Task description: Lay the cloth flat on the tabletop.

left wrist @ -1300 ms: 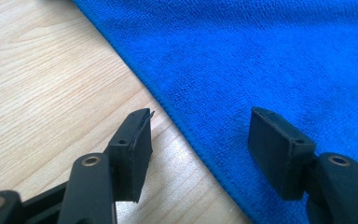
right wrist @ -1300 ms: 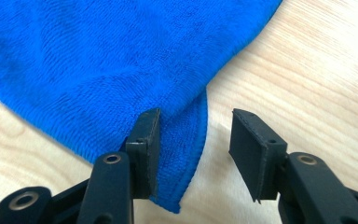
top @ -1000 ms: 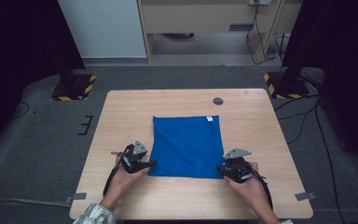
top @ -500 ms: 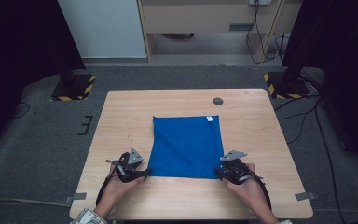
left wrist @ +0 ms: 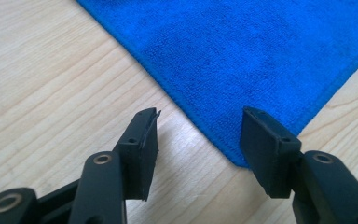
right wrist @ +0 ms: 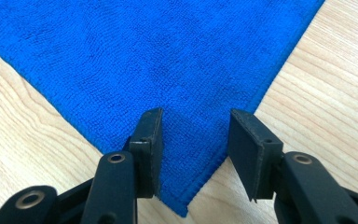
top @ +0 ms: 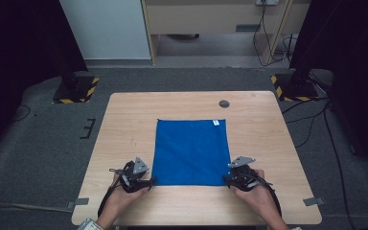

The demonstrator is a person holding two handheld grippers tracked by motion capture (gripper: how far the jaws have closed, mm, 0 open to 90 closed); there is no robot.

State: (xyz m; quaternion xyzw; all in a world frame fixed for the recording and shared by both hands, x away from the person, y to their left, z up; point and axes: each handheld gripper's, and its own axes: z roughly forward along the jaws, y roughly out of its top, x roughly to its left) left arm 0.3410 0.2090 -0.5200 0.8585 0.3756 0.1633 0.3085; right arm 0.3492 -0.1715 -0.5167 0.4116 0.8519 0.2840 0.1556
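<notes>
The left gripper (left wrist: 198, 144) is standing with its jaws apart, having just been closing, the near left corner of the blue cloth (left wrist: 261, 51) lying between them unpinched. The right gripper (right wrist: 193, 149) is likewise holding its jaws apart, having just been opening, astride the cloth's near right corner without pressing it. A person's hands are resting both tools at the near edge of the wooden table (top: 124, 124), where the cloth is lying flat at the centre.
</notes>
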